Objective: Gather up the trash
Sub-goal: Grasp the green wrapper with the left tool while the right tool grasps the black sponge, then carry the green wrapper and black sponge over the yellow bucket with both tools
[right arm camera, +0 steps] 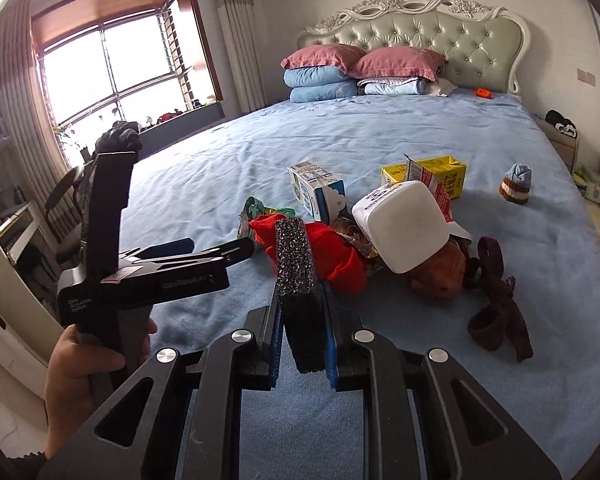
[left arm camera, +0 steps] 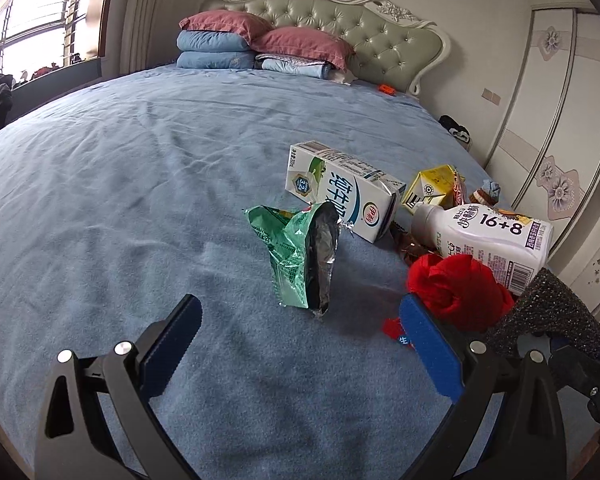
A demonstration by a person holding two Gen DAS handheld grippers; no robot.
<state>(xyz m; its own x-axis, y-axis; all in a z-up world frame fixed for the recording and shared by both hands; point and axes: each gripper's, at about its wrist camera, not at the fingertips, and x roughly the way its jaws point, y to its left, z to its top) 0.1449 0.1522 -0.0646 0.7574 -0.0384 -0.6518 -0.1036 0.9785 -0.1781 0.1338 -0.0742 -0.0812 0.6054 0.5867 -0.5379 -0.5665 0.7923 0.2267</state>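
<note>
- A wide bed (right arm camera: 380, 128) covered in a wrinkled blue sheet fills most of the room.
- Its tufted pale-green headboard (right arm camera: 440, 36) has a carved white frame and stands against a plain light wall.
- Two pink pillows (right arm camera: 396, 62) top stacks of folded blue bedding (right arm camera: 320, 84) at the head.
- A large barred window (right arm camera: 120, 68) with a brown frame lets in bright daylight; striped curtains (right arm camera: 236, 28) hang beside it.
- A white wardrobe (left arm camera: 548, 120) with flower motifs lines the wall on the other side of the bed.
</note>
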